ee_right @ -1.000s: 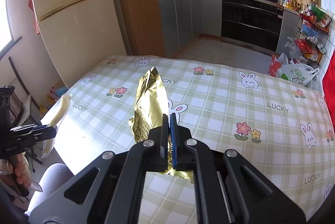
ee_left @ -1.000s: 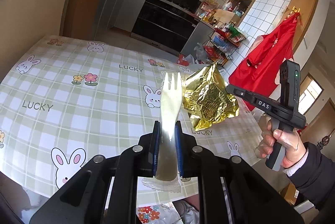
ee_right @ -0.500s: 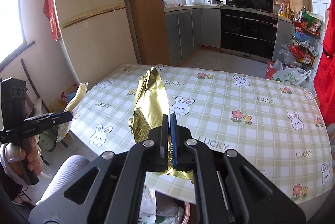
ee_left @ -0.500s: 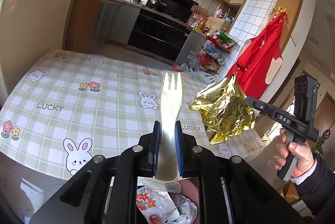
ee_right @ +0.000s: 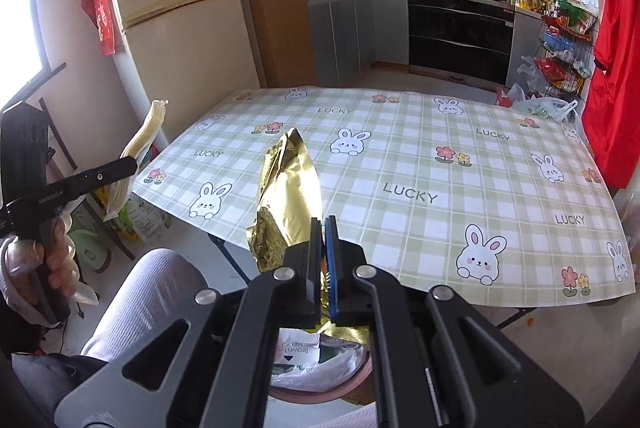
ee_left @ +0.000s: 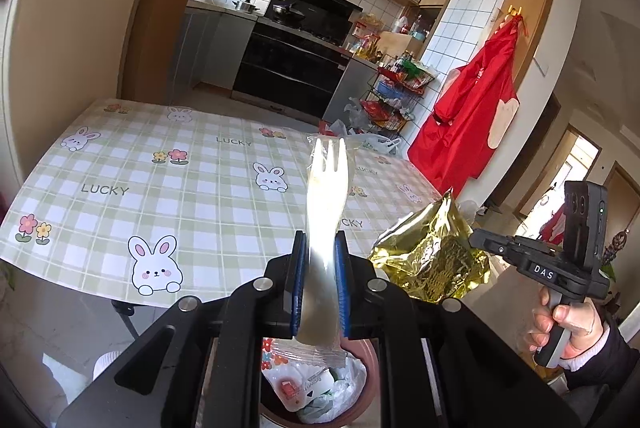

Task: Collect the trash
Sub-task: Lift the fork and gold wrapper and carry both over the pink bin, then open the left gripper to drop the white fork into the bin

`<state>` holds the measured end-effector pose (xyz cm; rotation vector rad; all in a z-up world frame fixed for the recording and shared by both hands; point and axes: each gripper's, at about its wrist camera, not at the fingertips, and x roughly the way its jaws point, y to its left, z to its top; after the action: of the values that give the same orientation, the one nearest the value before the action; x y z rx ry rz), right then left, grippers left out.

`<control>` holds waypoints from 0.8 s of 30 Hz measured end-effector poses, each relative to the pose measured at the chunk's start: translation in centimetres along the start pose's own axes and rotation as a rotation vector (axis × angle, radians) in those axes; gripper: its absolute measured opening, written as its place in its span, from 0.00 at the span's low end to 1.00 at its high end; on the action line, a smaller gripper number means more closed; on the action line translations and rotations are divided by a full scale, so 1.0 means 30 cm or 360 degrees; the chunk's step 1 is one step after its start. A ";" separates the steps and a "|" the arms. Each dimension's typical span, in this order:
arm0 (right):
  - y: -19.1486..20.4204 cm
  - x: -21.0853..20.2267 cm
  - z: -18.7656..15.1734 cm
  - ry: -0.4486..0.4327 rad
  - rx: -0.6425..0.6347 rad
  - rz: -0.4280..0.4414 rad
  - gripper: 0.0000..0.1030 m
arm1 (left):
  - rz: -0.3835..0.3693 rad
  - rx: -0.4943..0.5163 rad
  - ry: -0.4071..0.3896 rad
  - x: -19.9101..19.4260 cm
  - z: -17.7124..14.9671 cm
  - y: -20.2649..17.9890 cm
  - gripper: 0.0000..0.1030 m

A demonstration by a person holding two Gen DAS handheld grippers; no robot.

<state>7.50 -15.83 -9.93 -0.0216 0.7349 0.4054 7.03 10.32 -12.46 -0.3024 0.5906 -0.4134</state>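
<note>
While both tools hang past the table (ee_left: pixel 120 164) edge above the lined bin (ee_right: pixel 352 374), we see our left gripper (ee_left: pixel 320 248) clamped on a wrapped plastic fork (ee_left: pixel 326 188), our right gripper (ee_right: pixel 323 228) pinched tight on a gold foil wrapper (ee_right: pixel 288 188).

1. The left gripper (ee_left: pixel 322 256) pointed forward and a little downward, its blue-lined jaws closed flat on the handle of a plastic fork (ee_left: pixel 326 212) that stood up between them.
2. The left hand (ee_right: pixel 48 260) wrapped round that gripper's grip, a pale cuff at the wrist.
3. The right gripper (ee_right: pixel 324 228) tilted down more steeply, its jaws pressed nearly together on a gold foil wrapper (ee_right: pixel 286 196).
4. The right hand (ee_left: pixel 568 324) gripped its handle from below, in a dark sleeve with a white cuff.
</note>
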 end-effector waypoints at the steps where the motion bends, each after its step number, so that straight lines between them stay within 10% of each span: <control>1: 0.005 0.007 -0.011 0.0020 0.0007 0.0011 0.06 | 0.0000 0.0001 0.0001 -0.004 -0.003 -0.001 0.14; 13: 0.041 0.126 -0.055 0.0191 0.0004 0.0123 0.13 | -0.0012 -0.0006 0.0067 0.059 -0.015 0.002 0.14; 19: 0.050 0.128 -0.052 0.0158 -0.0007 0.0141 0.36 | -0.0017 -0.0011 0.0105 0.089 -0.029 0.005 0.14; 24: 0.047 0.096 -0.034 0.0078 -0.0041 0.0024 0.80 | -0.0028 -0.0003 0.0127 0.097 -0.043 -0.003 0.14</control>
<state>8.25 -13.66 -12.42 -0.0504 0.7785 0.4301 8.43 8.70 -14.83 -0.2940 0.6666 -0.4433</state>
